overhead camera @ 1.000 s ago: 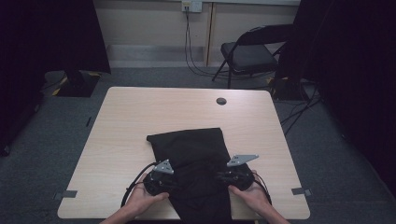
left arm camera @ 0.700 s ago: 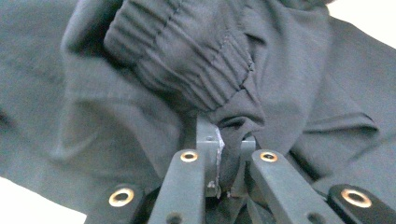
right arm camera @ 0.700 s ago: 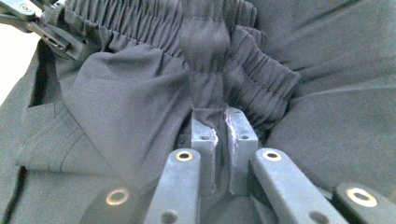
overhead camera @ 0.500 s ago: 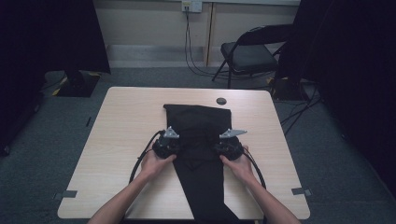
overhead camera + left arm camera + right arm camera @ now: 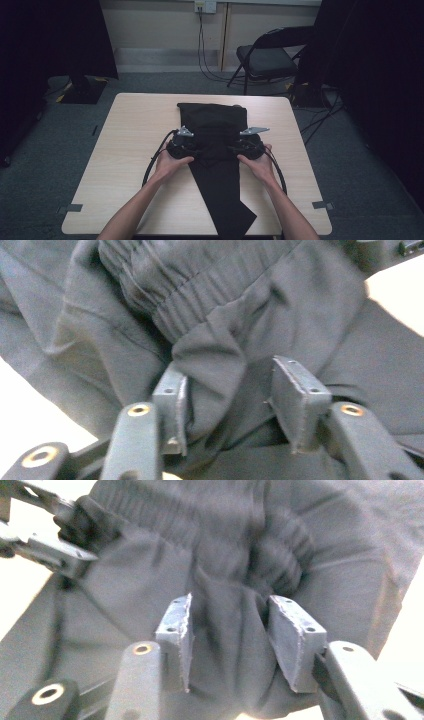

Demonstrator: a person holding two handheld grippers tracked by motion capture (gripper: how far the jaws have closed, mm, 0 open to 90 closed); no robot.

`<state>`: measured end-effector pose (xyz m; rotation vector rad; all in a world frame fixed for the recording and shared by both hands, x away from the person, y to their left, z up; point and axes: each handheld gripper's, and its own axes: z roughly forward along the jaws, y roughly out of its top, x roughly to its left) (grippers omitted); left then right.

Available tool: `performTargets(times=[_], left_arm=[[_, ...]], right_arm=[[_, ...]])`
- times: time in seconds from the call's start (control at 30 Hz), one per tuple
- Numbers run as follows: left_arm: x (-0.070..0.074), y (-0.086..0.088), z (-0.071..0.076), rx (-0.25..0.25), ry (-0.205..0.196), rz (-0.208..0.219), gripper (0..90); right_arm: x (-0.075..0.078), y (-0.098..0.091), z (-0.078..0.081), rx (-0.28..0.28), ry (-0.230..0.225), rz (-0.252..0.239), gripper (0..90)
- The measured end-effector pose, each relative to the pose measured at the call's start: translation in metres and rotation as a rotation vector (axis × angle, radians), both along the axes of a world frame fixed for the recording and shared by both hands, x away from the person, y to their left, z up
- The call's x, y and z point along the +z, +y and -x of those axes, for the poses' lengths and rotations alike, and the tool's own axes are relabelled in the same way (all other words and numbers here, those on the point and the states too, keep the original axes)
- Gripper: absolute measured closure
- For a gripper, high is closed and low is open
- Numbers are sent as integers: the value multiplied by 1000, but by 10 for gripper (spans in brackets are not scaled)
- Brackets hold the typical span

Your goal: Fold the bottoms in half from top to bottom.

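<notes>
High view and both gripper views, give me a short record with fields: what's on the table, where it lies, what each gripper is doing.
item: black garment, elastic waistband bunched near the grippers
position: lengthwise down the middle of the table, near end reaching the front edge
left gripper: jaws have just been opening, fold of cloth between them, pads apart
right gripper: jaws have just been opening, cloth between them, not pinched
hands: one on each gripper, at either side of the garment
background: folding chair beyond the table
</notes>
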<state>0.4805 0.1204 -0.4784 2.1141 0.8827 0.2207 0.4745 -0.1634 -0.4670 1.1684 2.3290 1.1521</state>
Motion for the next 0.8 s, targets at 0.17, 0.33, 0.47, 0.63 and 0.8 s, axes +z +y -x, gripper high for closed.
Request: performTargets(times=[0.17, 0.33, 0.47, 0.63, 0.8], left_arm=[[10, 15, 18, -4, -46, 31, 495], [11, 44, 42, -7, -35, -6, 516], [10, 64, 55, -17, -40, -22, 516], [8, 80, 51, 37, -35, -13, 535], [7, 90, 46, 86, -24, 14, 536]], right_arm=[[14, 1, 27, 26, -27, -21, 465], [3, 17, 75, 146, 2, 4, 537], [-10, 28, 90, 232, 53, 40, 588], [-18, 36, 91, 258, 82, 44, 622], [-25, 45, 94, 300, 73, 65, 777]])
